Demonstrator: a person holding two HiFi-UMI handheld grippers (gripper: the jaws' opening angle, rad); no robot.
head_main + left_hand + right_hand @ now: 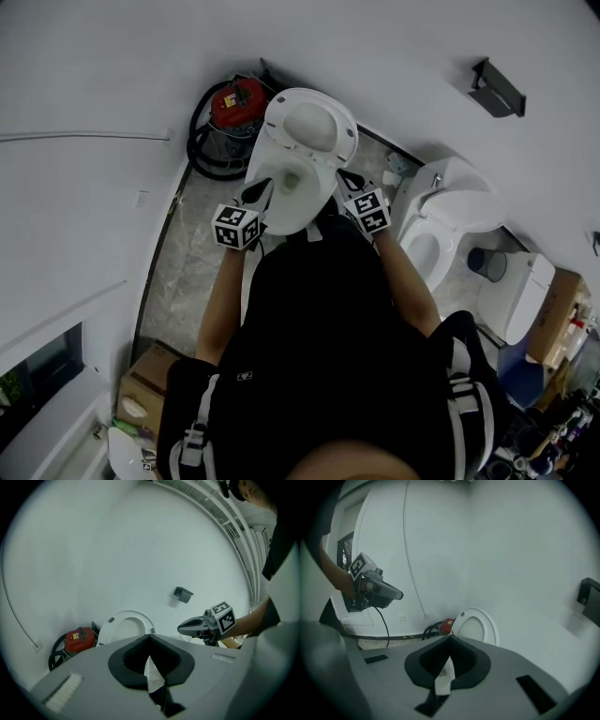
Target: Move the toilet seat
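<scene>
Both grippers were shut, jaws pressed tip to tip and gripping nothing: the left gripper [258, 193] hung over the left front edge of the toilet bowl [281, 208], and the right gripper [349, 178] over the bowl's right edge. Each gripper's own view showed the same: the left gripper [149, 640] with its dark pads meeting in a point, and the right gripper [450, 640] likewise. Neither touched the seat.

A plain white wall [112, 66] filled most of the head view. A strip of marbled floor [192, 258] ran along the foot of it. The toilet stood on that strip against the wall edge, and a second toilet [448, 217] stood to its right with its own seat down.

At the back edge of the bowl the toilet seat [349, 131] stood raised, tipped back toward the wall; both gripper views also showed it as an upright white ring [143, 617] [492, 630].

At the floor's wall edge, left of the toilet, sat a red machine [236, 103] ringed by a black hose [199, 150]. A cardboard box [150, 380] lay at the near left edge of the floor, and a small dark bin [487, 264] stood beside the second toilet. Up on the wall, well right of the seat, hung a small black bracket [497, 89]
</scene>
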